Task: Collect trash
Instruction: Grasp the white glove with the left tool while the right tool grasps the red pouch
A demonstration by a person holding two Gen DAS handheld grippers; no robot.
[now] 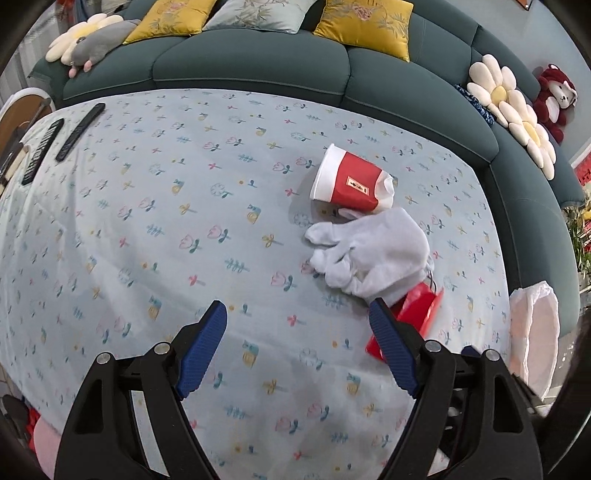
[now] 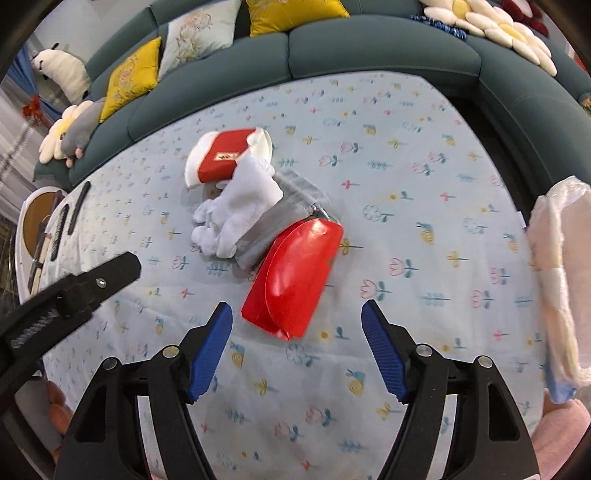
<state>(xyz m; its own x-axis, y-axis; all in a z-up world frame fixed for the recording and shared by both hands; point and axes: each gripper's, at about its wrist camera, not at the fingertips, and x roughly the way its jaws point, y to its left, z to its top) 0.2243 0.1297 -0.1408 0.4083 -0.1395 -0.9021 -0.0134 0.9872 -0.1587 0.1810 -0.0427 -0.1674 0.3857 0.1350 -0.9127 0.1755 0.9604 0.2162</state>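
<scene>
Red and glossy, a flat pouch (image 2: 295,280) lies on the flower-printed cloth (image 2: 424,206) of the table — its curved flap creased, one end just ahead of the right gripper (image 2: 297,338), whose ribbed blue pads (image 2: 210,354) stand spread with nothing between them. Touching the pouch's far end lies a grey fabric piece (image 2: 291,201), and on that a soft white glove (image 2: 240,206), fingers curled. Beyond the glove one paper cup (image 1: 351,179) lies on its side, red-banded with white rim, its base crumpled. The left gripper (image 1: 297,328) hovers over bare cloth with jaws wide apart, its right pad (image 1: 391,350) overlapping the pouch in its view. A thin translucent bag (image 2: 557,280) hangs at the table's right edge. Two black remotes (image 1: 79,131) rest at the far left. A teal sofa (image 1: 258,62) behind bears two yellow cushions (image 1: 364,24) and two daisy pillows (image 1: 513,107).
</scene>
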